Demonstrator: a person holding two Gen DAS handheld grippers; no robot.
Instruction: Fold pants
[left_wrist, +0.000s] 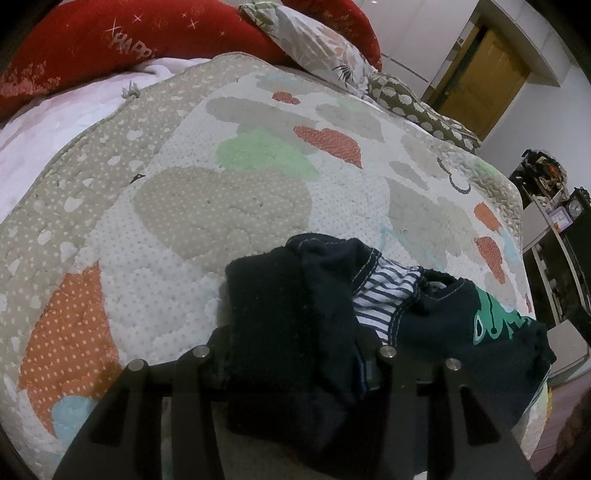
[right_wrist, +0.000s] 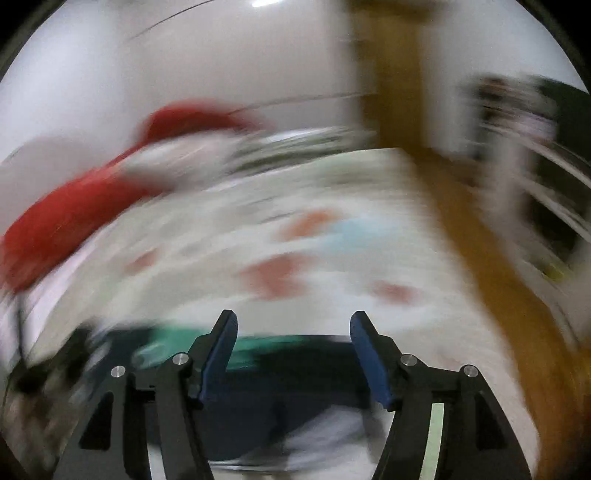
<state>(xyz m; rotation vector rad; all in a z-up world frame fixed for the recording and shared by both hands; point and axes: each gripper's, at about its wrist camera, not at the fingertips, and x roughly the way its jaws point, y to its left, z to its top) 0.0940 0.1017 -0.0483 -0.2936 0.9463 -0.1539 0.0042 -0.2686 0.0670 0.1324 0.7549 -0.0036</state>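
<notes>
Your left gripper (left_wrist: 295, 354) clamps the soft, limp pants (left_wrist: 288, 295); right gripper (right_wrist: 293, 354) gapes empty — grab the waistband.

Soft, matt dark navy cloth pants (left_wrist: 291, 314) show pale contrast stitching, a striped knit lining and a flat green print. They lie on a quilted cotton bedcover (left_wrist: 221, 206) with a puckered, dotted surface. Beyond the bedcover, a red fabric pillow (left_wrist: 110, 40) carries faintly shiny lettering. The right gripper (right_wrist: 293, 332) is matt black plastic with bright metal pins and blue rubbery-looking pads (right_wrist: 221, 354).
</notes>
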